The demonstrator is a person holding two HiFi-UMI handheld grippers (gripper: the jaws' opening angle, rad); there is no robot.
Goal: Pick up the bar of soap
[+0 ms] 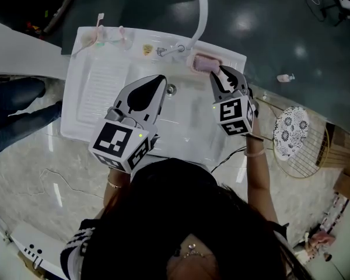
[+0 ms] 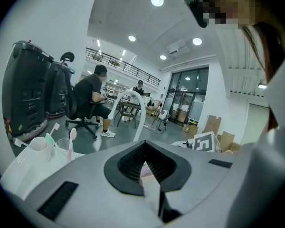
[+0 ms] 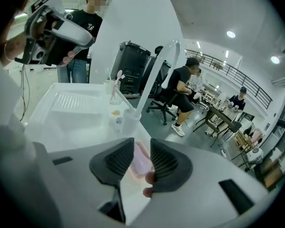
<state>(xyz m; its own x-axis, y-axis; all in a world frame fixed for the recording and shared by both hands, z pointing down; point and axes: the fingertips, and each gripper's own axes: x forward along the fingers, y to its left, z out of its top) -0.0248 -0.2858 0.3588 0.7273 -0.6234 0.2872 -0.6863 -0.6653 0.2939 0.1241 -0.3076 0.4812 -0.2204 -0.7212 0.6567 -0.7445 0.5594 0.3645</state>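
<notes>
Right gripper (image 3: 141, 145), jaws spread, and we see the pink bar of soap (image 3: 142, 165) showing between them, lying in its dish at the white sink's (image 1: 87, 98) back right corner. Left gripper (image 2: 143, 146) has its jaws pressed together over the basin. Marbled floor (image 1: 29, 168) below, and a bright open office beyond with ceiling lights (image 2: 157, 0) on.

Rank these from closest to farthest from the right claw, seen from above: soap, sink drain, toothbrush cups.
1. Soap, at the right claw tips, back right.
2. Drain, middle of the basin.
3. Toothbrush cups, back left corner.
</notes>
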